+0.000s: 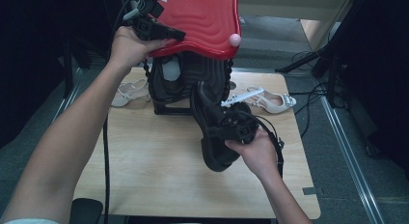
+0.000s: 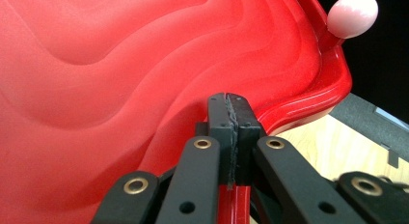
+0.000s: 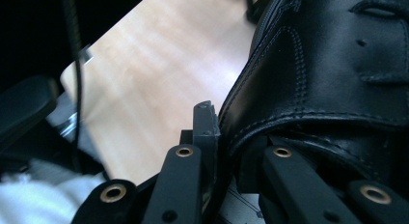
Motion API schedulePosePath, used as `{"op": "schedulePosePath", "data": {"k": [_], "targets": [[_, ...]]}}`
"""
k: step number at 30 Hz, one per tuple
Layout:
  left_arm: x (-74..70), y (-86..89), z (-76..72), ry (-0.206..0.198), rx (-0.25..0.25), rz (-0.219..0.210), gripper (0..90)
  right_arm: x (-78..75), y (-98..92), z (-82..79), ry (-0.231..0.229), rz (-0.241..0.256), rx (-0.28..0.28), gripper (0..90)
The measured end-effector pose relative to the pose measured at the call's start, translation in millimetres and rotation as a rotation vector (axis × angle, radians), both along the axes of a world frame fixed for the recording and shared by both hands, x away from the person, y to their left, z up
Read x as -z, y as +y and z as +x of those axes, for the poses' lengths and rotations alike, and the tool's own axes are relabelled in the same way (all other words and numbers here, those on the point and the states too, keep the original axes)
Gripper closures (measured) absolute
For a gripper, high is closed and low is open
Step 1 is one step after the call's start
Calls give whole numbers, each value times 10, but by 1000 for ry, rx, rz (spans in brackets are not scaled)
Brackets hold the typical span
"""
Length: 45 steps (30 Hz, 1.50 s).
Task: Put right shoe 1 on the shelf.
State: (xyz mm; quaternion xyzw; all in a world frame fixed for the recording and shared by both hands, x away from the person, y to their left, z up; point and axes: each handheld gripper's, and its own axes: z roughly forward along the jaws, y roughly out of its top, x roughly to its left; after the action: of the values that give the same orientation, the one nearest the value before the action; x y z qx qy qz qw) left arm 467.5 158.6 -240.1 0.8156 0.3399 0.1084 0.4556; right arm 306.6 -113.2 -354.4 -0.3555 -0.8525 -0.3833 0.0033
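From the high view we see both tools at once: our left tool [image 1: 174,35] raised at the near edge of a glossy red plastic lid with wavy ridges [image 1: 202,19], and our right tool [image 1: 211,130] lower down on a black leather lace-up shoe [image 1: 212,122] held above the pale wooden tabletop [image 1: 154,175]. That view also shows what the tool cameras miss: a black ribbed box [image 1: 181,86] standing under the lid, and two white strappy sandals, one [image 1: 129,92] lying left of the box and one [image 1: 270,101] just beyond the right tool.

The left gripper view adds the close detail. The left tool [image 2: 232,119] has its jaws pressed together on the lid's rim [image 2: 289,115], the red edge pinched between them. A round pink knob [image 2: 352,14] sits on the lid's far corner, up and to the right of the tool.

The right gripper view shows the right tool [image 3: 226,137] clamped on the shoe's stitched black upper [image 3: 328,69]: one jaw lies outside the leather, the other is hidden behind it. The tabletop [image 3: 159,64] lies beyond, to the tool's left.
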Motion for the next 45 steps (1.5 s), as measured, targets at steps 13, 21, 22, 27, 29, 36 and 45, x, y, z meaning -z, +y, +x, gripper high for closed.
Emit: {"op": "schedulePosePath", "data": {"k": [13, 21, 22, 27, 29, 36, 45], "targets": [[8, 22, -3, 2, 9, -5, 900, 96, 320, 717, -150, -3, 164, 832], [12, 44, 1, 2, 11, -6, 900, 193, 508, 871, -216, -53, 239, 829], [16, 54, 2, 8, 10, -13, 900, 190, 531, 879, -222, -59, 245, 827], [18, 68, -4, 8, 6, -11, 900, 213, 667, 978, -278, -115, 275, 827], [16, 65, -4, 14, -4, -13, 900, 227, 700, 1030, -275, -116, 281, 827], [16, 71, 4, 19, 1, -15, 900, 216, 827, 1073, -294, -156, 315, 826], [15, 77, 6, 29, -3, -20, 900, 208, 844, 1153, -325, -136, 351, 798]]}}
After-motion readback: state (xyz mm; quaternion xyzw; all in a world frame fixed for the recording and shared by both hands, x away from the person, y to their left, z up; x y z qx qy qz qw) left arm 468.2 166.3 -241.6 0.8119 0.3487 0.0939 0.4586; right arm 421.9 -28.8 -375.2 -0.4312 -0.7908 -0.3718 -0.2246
